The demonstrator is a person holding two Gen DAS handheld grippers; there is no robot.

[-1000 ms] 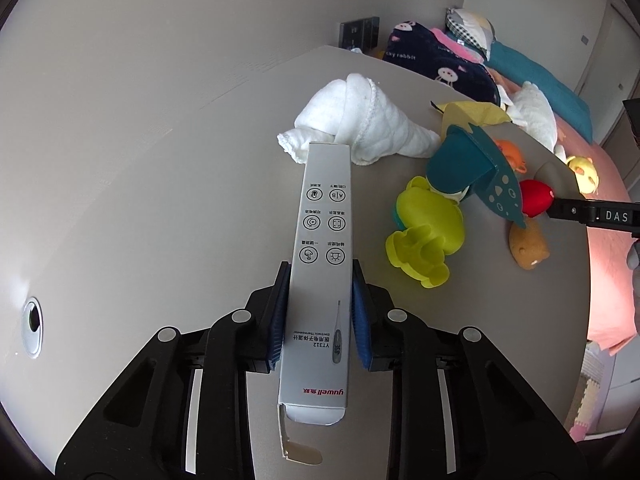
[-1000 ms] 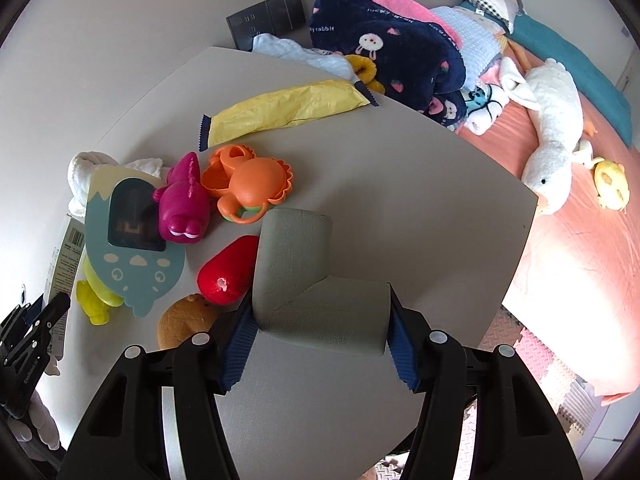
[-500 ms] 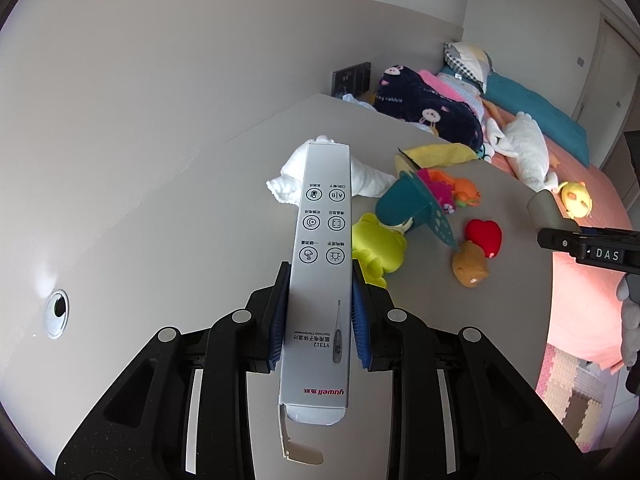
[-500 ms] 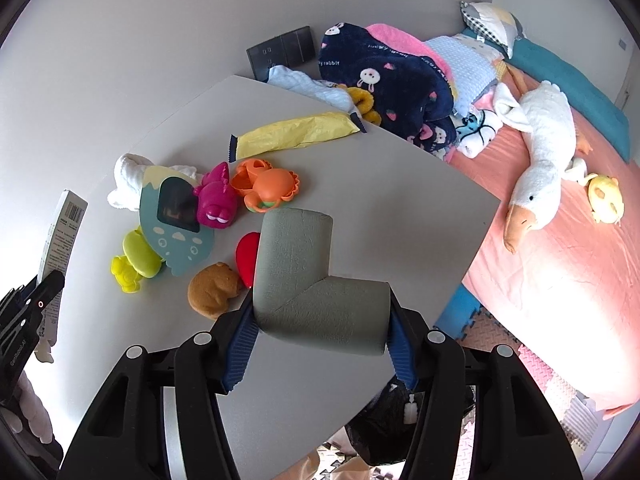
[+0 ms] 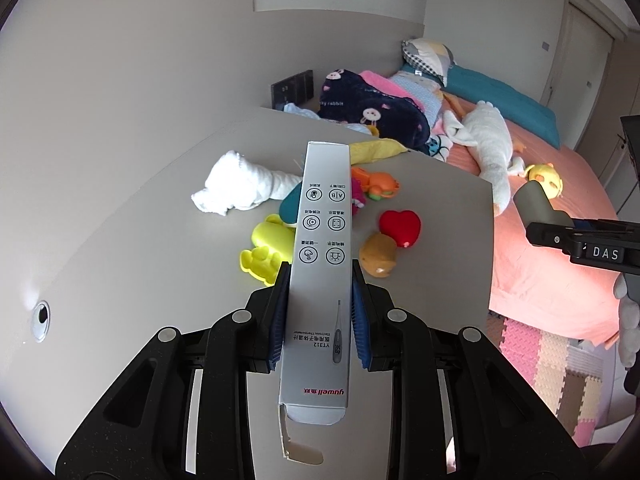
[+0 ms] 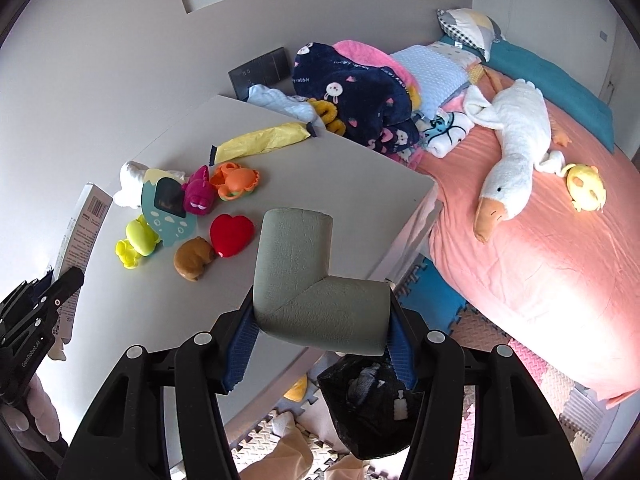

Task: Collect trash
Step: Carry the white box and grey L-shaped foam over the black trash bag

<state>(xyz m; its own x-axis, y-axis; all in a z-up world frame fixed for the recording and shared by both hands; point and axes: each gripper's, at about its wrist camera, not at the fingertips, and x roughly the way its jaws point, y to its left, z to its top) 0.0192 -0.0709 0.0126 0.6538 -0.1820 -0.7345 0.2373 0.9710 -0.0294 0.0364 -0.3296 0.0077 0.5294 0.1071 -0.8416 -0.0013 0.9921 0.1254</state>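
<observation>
My left gripper (image 5: 319,312) is shut on a long silver thermometer box (image 5: 320,280) and holds it well above the grey table (image 5: 152,248). The box also shows at the left edge of the right wrist view (image 6: 80,232). My right gripper (image 6: 320,320) is shut on a grey L-shaped foam corner guard (image 6: 304,272), held above the table's near edge. The guard also shows in the left wrist view (image 5: 534,204). A black trash bag (image 6: 368,404) sits on the floor below the right gripper. A yellow wrapper (image 6: 260,142) lies on the table's far side.
On the table lie a white cloth (image 5: 244,184), yellow toy (image 5: 268,248), red heart (image 5: 400,226), brown toy (image 5: 378,258), orange toy (image 6: 236,180), magenta toy (image 6: 198,198) and teal card (image 6: 166,210). A bed with pink cover (image 6: 540,248), goose plush (image 6: 512,152) and blankets stands on the right.
Both grippers have risen and pulled back from the table, each still holding its item. The trash bag has come into the right wrist view.
</observation>
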